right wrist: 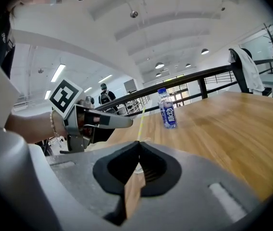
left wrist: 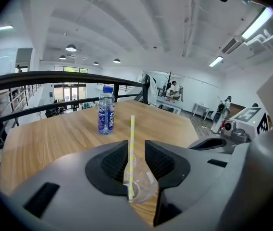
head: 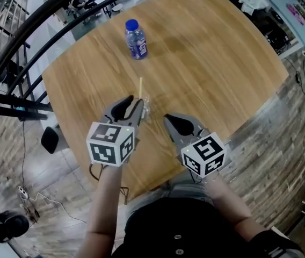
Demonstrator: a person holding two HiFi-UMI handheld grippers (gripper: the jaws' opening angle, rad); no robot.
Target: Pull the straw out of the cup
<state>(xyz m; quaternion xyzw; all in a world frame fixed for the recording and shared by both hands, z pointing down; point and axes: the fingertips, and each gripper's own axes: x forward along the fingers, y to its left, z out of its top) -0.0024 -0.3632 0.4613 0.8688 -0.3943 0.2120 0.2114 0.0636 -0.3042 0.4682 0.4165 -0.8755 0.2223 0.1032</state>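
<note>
Left gripper view alone shows the yellow-striped straw point(left wrist: 132, 148) standing upright in a clear cup point(left wrist: 145, 179). The left gripper point(left wrist: 136, 146) pinches the cup between its narrowly parted jaws. Right gripper view shows the right gripper point(right wrist: 137, 146) with jaws pressed together on nothing, its tips just beside the cup. Head view places cup and straw on the table point(head: 211, 63), near the person's edge. A bottle point(head: 136, 39) stands well apart, farther up. Bare wood lies open to the right, and a railing point(left wrist: 55, 76) curves past the far edge.
</note>
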